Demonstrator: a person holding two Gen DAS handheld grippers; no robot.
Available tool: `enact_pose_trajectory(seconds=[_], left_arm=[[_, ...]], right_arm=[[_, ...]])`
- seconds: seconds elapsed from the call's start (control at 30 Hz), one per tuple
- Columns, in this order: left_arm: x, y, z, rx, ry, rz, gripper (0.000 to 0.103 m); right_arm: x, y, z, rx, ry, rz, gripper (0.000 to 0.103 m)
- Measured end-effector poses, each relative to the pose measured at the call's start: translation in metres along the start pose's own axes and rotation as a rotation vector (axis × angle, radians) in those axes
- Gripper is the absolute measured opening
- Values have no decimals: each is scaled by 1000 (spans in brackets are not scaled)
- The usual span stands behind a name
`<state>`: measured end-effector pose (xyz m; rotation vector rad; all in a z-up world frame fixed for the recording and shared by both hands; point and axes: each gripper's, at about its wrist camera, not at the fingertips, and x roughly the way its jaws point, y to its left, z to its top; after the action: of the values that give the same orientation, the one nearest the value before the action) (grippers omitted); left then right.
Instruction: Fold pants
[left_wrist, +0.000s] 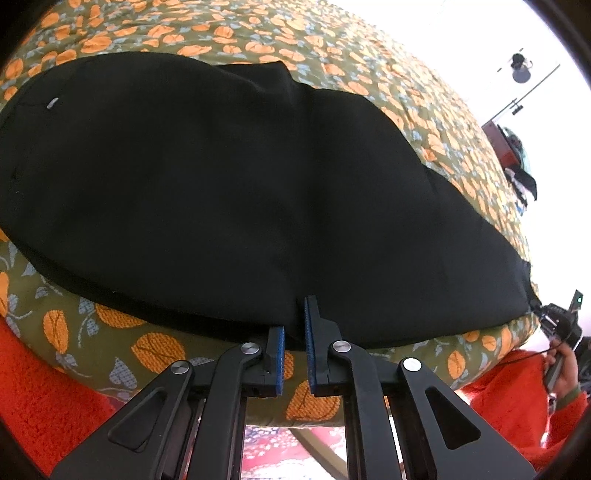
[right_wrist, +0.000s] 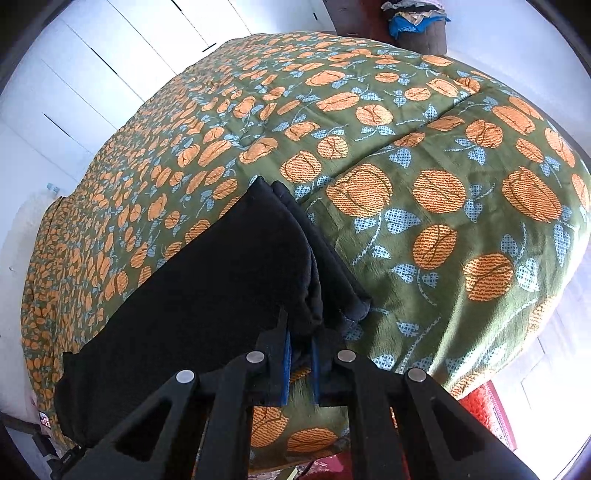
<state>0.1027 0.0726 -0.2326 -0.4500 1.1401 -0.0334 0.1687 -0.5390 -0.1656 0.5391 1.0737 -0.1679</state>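
Black pants lie flat across a green bedspread with orange flowers. In the left wrist view my left gripper has its blue-padded jaws closed on the near edge of the pants. In the right wrist view the pants stretch away to the left, and my right gripper is shut on their bunched end, which is lifted a little off the bedspread. The right gripper and the hand holding it show at the far right of the left wrist view.
An orange-red rug lies on the floor below the bed edge. White wardrobe doors stand beyond the bed. A dark stand with piled clothes is at the far corner.
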Motion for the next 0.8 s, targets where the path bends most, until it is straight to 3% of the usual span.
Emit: enact_pose_trajectory(seconds=[0.67, 0.8], left_arm=[[6, -8, 1, 3, 23, 13, 7], [6, -8, 1, 3, 24, 14, 7]], right_arm=[[1, 0, -2, 7, 6, 2, 10], [-1, 1, -4, 2, -6, 4, 15]])
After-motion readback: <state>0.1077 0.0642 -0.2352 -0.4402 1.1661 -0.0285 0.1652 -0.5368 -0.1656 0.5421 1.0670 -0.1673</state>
